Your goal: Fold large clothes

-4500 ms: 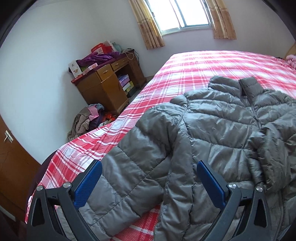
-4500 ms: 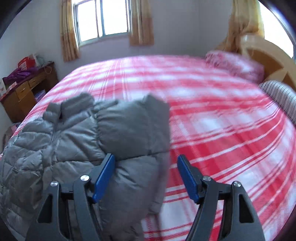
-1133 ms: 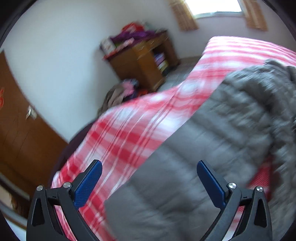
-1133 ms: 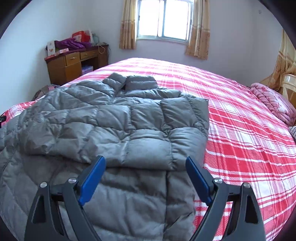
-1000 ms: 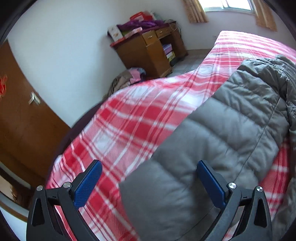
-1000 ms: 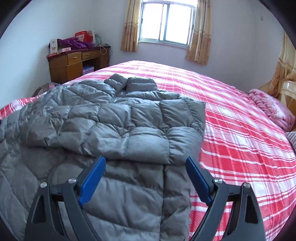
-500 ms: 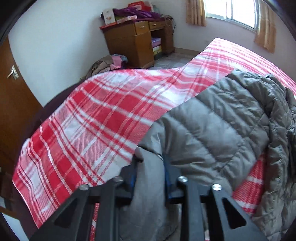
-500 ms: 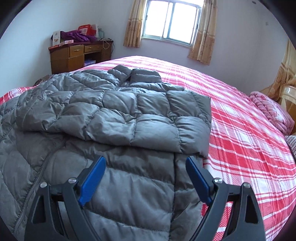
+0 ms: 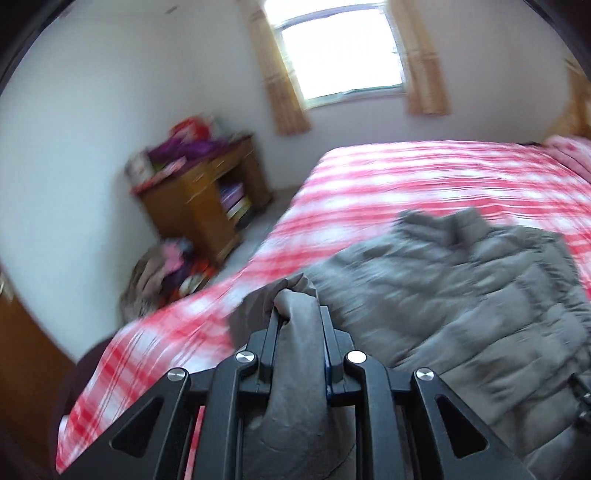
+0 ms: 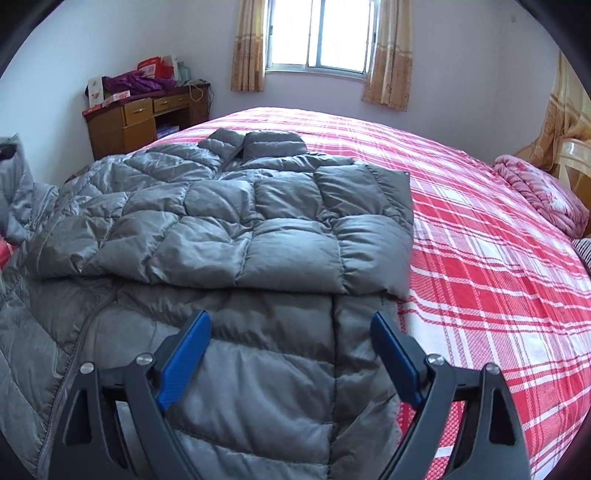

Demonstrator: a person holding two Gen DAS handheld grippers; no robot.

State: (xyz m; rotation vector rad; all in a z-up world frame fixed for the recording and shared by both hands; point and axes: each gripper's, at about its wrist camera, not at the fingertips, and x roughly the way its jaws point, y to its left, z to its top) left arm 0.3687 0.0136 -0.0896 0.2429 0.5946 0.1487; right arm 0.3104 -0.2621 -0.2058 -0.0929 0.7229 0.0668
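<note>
A grey quilted down jacket point(image 10: 229, 221) lies on the red plaid bed point(image 10: 498, 258), collar toward the window, with its right sleeve folded across the chest. My left gripper point(image 9: 297, 314) is shut on the jacket's left sleeve end point(image 9: 295, 354) and holds it lifted above the bed; the raised sleeve also shows in the right wrist view point(image 10: 16, 184) at the far left edge. My right gripper point(image 10: 291, 332) is open and empty, hovering over the jacket's lower right part near the hem.
A wooden desk point(image 10: 140, 118) piled with clothes and boxes stands at the back left by the wall. A heap of clothes point(image 9: 166, 269) lies on the floor beside the bed. A pink pillow point(image 10: 543, 192) and a chair are at the right. A window point(image 10: 319, 35) is behind.
My left gripper closed on the sleeve end and has lifted it up and toward the jacket body. My right gripper stayed open and shifted slightly lower over the hem.
</note>
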